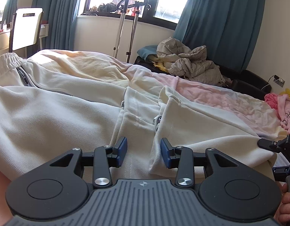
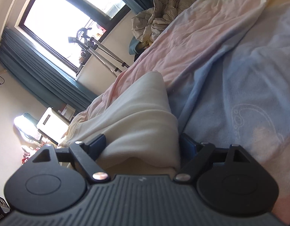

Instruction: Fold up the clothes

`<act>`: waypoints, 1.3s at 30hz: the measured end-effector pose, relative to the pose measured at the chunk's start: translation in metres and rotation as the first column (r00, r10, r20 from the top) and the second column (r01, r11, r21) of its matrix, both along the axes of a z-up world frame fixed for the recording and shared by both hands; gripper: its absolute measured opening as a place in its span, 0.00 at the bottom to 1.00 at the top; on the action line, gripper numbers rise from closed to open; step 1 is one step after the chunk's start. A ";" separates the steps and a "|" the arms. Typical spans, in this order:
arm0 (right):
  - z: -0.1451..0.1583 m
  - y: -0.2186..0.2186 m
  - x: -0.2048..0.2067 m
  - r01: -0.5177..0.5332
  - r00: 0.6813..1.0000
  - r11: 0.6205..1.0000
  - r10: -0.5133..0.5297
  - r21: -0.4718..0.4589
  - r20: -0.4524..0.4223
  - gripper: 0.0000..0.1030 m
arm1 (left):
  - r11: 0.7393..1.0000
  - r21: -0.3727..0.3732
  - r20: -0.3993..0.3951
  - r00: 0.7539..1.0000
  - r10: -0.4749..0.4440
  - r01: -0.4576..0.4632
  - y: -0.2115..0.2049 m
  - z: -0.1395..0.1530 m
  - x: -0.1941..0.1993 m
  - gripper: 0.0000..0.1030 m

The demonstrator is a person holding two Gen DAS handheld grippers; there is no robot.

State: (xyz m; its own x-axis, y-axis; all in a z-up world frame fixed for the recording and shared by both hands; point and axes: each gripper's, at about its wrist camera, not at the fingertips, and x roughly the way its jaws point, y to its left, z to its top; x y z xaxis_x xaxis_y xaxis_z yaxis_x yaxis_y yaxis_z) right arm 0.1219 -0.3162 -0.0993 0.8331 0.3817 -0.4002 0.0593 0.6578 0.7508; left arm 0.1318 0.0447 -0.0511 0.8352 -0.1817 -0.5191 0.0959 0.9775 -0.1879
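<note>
Clearly the cream sweatpants (image 1: 56,116) are soft, thick knit: light, limp and not slippery, so they will sag wherever they are not supported and hold a crease only loosely. They lie spread on the pastel bedsheet (image 1: 220,98), elastic waistband (image 1: 7,60) at the far left, the legs running toward the near right, so the long axis crosses the left wrist view from upper left to lower right (a black printed tape (image 1: 22,77) runs down the side seam). The cuffs are the sensible places to take hold, pinching both layers near the hem.

The left gripper (image 1: 143,153) hovers just over the leg ends with its jaws partly apart, cloth below them but not pinched. The right gripper (image 2: 143,146) has its jaws wide, and a bunched fold of the cream cloth (image 2: 141,116) sits between them; the pads do not appear to press on it.
</note>
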 end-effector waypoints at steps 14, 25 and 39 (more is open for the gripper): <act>0.016 -0.013 0.002 -0.064 0.989 0.982 0.039 0.177 0.141 0.85 | 1.000 -0.005 -0.008 1.000 -0.002 0.002 -0.001 -0.002 0.002 0.44; 0.032 -0.002 0.007 -0.111 0.980 0.975 0.076 0.190 0.184 0.87 | 1.000 0.011 -0.002 1.000 -0.001 0.001 -0.004 -0.004 0.002 0.46; 0.064 0.009 0.009 0.041 0.998 0.998 -0.043 0.044 0.048 0.20 | 0.999 -0.010 0.078 0.996 -0.034 0.035 -0.003 0.008 -0.018 0.54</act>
State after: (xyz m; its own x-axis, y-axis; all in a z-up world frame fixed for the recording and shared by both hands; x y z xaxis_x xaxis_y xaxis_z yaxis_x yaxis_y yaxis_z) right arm 0.1310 -0.3071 -0.0350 0.8669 0.3621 -0.3427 0.0487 0.6227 0.7810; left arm 0.1134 0.0415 -0.0426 0.8659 -0.2168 -0.4508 0.1446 0.9712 -0.1893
